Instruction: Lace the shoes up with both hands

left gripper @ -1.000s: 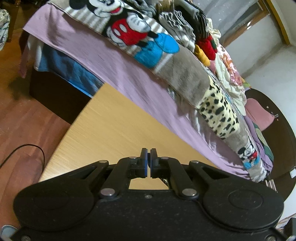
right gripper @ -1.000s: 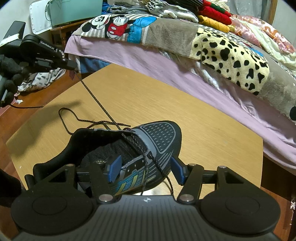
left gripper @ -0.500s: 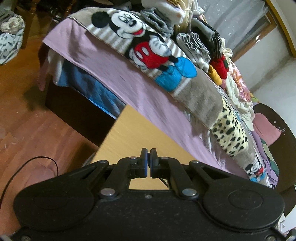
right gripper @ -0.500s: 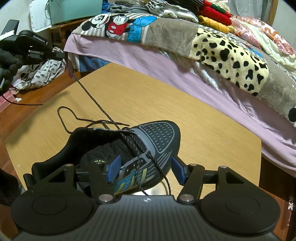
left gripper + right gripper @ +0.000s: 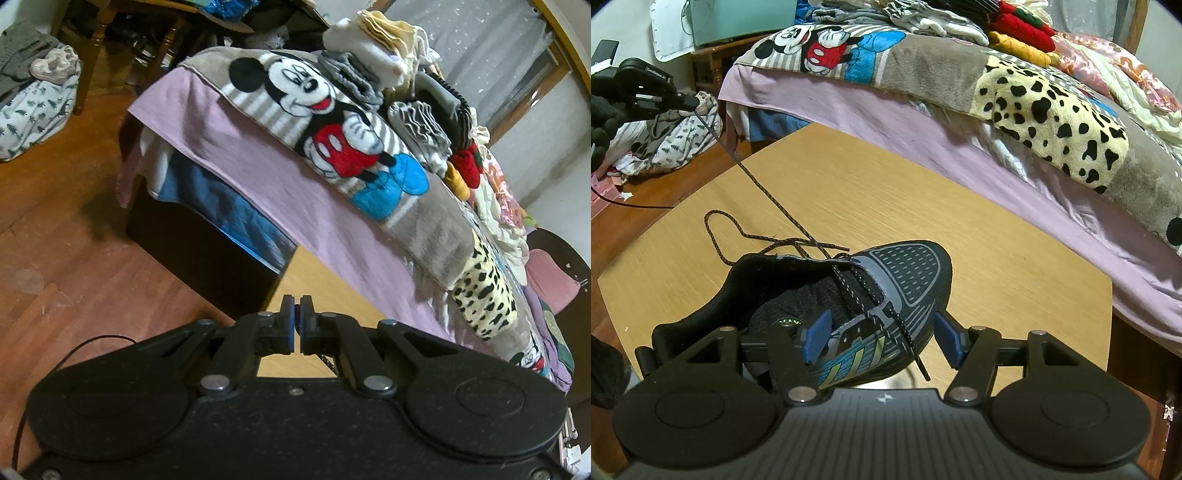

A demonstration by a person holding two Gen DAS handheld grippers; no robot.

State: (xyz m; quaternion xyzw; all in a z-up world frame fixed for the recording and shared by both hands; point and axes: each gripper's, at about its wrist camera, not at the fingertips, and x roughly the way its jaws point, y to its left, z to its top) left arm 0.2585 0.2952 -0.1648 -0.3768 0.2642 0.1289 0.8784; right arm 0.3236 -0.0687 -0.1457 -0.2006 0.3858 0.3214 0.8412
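Two grippers share this step: the left gripper (image 5: 692, 100), far left beyond the worktop (image 5: 868, 192) edge, has its jaws clamped on the lace (image 5: 764, 192) and draws it taut from the shoe (image 5: 849, 310). The right gripper (image 5: 882, 339) hangs over the near side of the shoe with jaws apart, one blue pad by the tongue and one off the outer side; whether either touches cannot be told. The shoe lies mid-worktop, toe toward the bed (image 5: 960, 122). To do it well, I judge the pull should run along the line of the eyelet, steady, not jerked, while the right jaws brace the shoe. The loose lace end (image 5: 916, 354) near the right pad should stay clear of the strand being drawn.
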